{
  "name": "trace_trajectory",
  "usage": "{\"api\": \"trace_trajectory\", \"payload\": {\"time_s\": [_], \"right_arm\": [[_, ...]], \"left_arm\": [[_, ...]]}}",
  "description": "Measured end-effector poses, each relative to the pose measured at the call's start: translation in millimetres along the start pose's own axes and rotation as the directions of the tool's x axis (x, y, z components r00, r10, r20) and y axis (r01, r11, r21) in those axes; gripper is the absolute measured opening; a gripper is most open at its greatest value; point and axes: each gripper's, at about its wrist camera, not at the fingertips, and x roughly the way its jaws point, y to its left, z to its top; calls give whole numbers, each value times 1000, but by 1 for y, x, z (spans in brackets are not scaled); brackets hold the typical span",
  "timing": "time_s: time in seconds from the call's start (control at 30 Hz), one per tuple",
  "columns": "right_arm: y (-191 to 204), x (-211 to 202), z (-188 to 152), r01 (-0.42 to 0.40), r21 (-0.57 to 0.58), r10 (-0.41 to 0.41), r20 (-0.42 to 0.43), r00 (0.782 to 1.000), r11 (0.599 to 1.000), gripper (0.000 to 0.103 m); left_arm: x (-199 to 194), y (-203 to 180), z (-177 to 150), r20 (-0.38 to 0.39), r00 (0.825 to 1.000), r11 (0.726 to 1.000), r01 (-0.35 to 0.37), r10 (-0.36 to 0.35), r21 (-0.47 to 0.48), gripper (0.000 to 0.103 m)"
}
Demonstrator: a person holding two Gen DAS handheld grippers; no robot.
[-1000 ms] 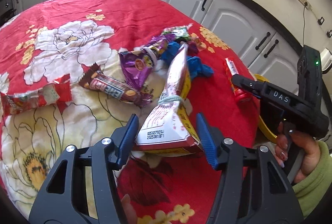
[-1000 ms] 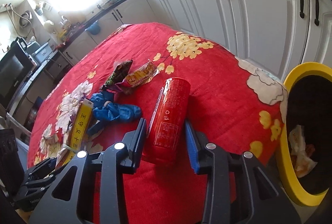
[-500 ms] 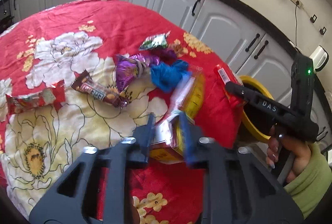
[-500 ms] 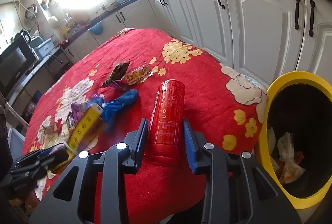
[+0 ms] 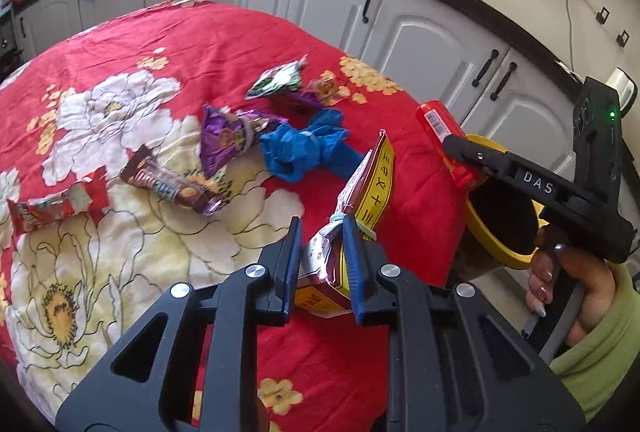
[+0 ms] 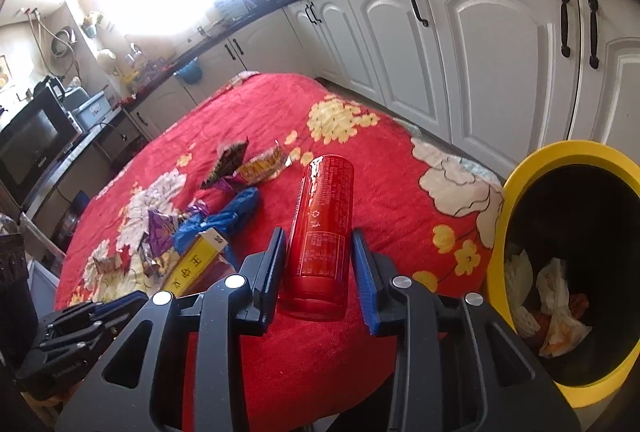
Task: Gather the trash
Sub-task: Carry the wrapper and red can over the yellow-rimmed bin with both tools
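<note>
The left tongs (image 5: 322,264) are pinched on a packet (image 5: 360,208), gripped at its lower end, where a band cinches it; the packet is lifted off the red floral worktop (image 5: 168,40), its yellow edge strip tilted up and to the right. The printing on the strip is too small to be read.

The right tongs (image 6: 320,268) are pinched on a red can (image 6: 322,228), held lengthwise between the blue pads; its far end is seen, its near base is partly cut off by the tongs frame. The can is held clear of the worktop, left of a yellow bin (image 6: 520,184). Crumpled wrappers are seen inside the bin; its lower depth is dark and its right side is cut off at the frame edge.

Left on the worktop: a blue bag (image 5: 308,148), a purple wrapper (image 5: 224,140), a brown bar wrapper (image 5: 172,184), a red wrapper (image 5: 52,204) and a green wrapper (image 5: 280,80). A further small wrapper behind the blue bag is partly hidden.
</note>
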Motion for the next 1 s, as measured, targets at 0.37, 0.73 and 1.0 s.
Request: {"api": "trace_trajectory", "payload": {"time_s": [0.37, 0.73, 1.0], "right_arm": [[-22, -33, 16, 1, 35, -4, 85, 996, 999, 31], [-65, -73, 27, 72, 68, -82, 158, 984, 995, 31], [-108, -100, 22, 139, 116, -159, 182, 970, 983, 31]], "left_arm": [[-10, -32, 29, 78, 996, 999, 38, -38, 2, 14], [3, -90, 57, 103, 988, 992, 105, -112, 66, 2], [41, -143, 69, 55, 983, 980, 172, -178, 97, 2]]}}
